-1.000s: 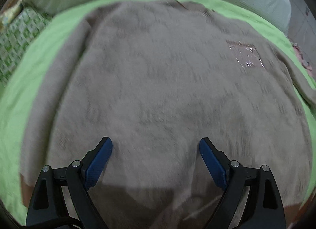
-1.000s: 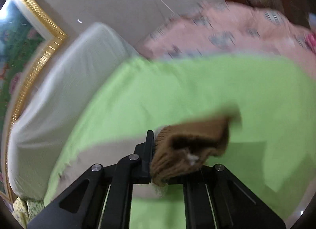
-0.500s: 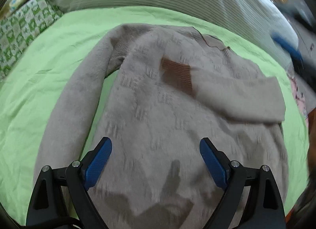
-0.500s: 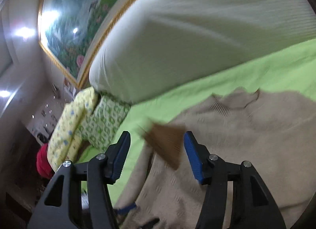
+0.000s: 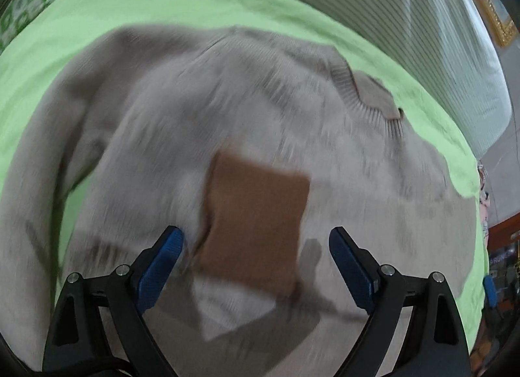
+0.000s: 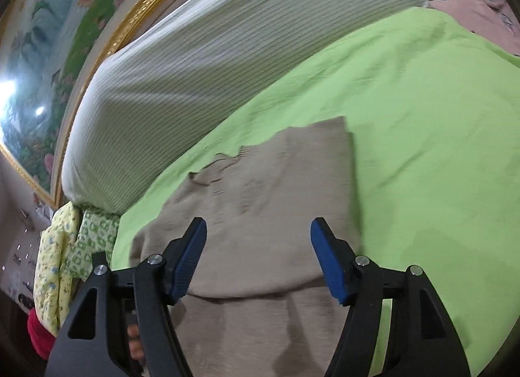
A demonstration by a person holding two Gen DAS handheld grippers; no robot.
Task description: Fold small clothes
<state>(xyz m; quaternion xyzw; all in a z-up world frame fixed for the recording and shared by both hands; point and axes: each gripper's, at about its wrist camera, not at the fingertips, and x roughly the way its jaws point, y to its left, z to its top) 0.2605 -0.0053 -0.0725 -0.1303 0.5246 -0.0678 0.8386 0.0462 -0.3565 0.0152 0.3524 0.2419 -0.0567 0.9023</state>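
A beige sweater (image 5: pixel 156 136) lies flat on the green sheet (image 5: pixel 162 6), one sleeve folded across its chest so the brown cuff (image 5: pixel 256 217) rests near the middle. The left gripper (image 5: pixel 255 266) hangs over that cuff, its jaws wide though just closing a little, pads touching nothing. The right gripper (image 6: pixel 258 256), jaws just opening and empty, hovers over the sweater's folded edge, with the striped cushion (image 6: pixel 227 52) toward eleven o'clock.

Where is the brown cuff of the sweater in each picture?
Left wrist view: the brown cuff lies at centre on the beige sweater, just ahead of the open left claw.
Right wrist view: not visible.
Shared landmark: the sweater's ribbed collar.
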